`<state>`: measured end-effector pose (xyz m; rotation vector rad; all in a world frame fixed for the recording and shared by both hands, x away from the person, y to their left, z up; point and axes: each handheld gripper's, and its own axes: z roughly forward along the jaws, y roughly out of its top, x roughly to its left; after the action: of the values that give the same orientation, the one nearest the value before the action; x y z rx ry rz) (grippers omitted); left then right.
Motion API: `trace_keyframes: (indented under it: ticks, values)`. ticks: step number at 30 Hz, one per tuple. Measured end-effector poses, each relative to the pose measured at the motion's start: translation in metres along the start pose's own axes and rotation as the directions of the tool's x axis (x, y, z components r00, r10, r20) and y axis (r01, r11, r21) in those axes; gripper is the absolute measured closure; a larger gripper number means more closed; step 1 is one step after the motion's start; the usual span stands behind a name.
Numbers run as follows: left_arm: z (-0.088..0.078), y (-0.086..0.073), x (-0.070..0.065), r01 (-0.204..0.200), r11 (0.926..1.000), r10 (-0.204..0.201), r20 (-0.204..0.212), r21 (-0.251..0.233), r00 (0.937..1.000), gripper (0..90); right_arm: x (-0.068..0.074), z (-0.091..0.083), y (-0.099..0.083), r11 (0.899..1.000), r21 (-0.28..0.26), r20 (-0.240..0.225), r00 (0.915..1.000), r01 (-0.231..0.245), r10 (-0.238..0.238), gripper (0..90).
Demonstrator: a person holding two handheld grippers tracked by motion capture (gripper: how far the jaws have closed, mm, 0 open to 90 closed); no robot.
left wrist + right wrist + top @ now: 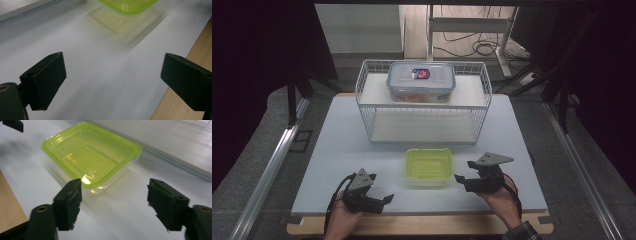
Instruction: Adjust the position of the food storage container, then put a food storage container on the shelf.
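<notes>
A lime-green lidded plastic container (428,166) sits on the white table near its front edge, between my two grippers. My left gripper (384,201) is low at the front left, pointing right toward the container (125,11), jaws wide apart and empty. My right gripper (466,171) is just right of the container (91,153), aimed at its near corner, jaws spread with nothing between them. A clear lidded box (421,81) holding something orange rests on the upper shelf of a white wire rack (424,107) behind.
The wire rack's lower shelf (422,127) is bare. A wooden strip (412,225) borders the table's front. Metal rails (272,165) run along both sides. Cables and a stand (472,35) lie on the floor beyond.
</notes>
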<state>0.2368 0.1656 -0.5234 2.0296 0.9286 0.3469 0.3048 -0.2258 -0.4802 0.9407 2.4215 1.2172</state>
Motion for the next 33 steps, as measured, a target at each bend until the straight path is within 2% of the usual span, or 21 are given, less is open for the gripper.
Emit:
trace_keyframes:
  ticks: [6, 12, 16, 20, 25, 28, 33]
  values:
    - [0.0, 0.0, -0.001, -0.007, 1.0, 0.007, 0.0, 0.003, 1.0, 6.1, -0.002, 0.003, -0.005, 1.0, -0.002, -0.023, 0.9996, -0.014, 0.014, 11.6]
    - [0.001, 0.0, 0.0, -0.005, 1.0, 0.005, 0.001, 0.006, 1.0, 6.1, -0.008, 0.005, -0.006, 1.0, -0.01, -0.026, 0.9994, -0.025, 0.025, 4.3]
    - [0.002, 0.0, -0.001, -0.011, 0.9999, 0.011, 0.003, 0.011, 0.9999, 6.1, -0.009, 0.007, -0.006, 1.0, -0.005, -0.015, 0.9996, -0.024, 0.024, 3.1]
    - [0.004, 0.0, -0.002, -0.015, 0.9997, 0.015, 0.004, 0.017, 0.9999, 6.1, -0.01, 0.012, -0.005, 0.999, 0.012, -0.028, 0.9982, -0.053, 0.054, 2.9]
    - [0.005, 0.0, -0.002, -0.018, 0.9996, 0.018, 0.002, 0.024, 0.9998, 6.1, -0.011, 0.016, -0.001, 0.997, 0.039, -0.038, 0.997, -0.066, 0.067, 1.4]
    - [0.004, 0.0, -0.002, -0.017, 0.9996, 0.017, 0.001, 0.022, 0.9998, 6.1, -0.014, 0.018, 0.003, 0.992, 0.052, -0.057, 0.9918, -0.111, 0.114, 0.9]
    - [0.005, 0.0, -0.002, -0.021, 0.9994, 0.021, -0.003, 0.028, 0.9998, 6.1, -0.017, 0.02, 0.009, 0.99, 0.077, -0.052, 0.9911, -0.119, 0.123, 4.3]
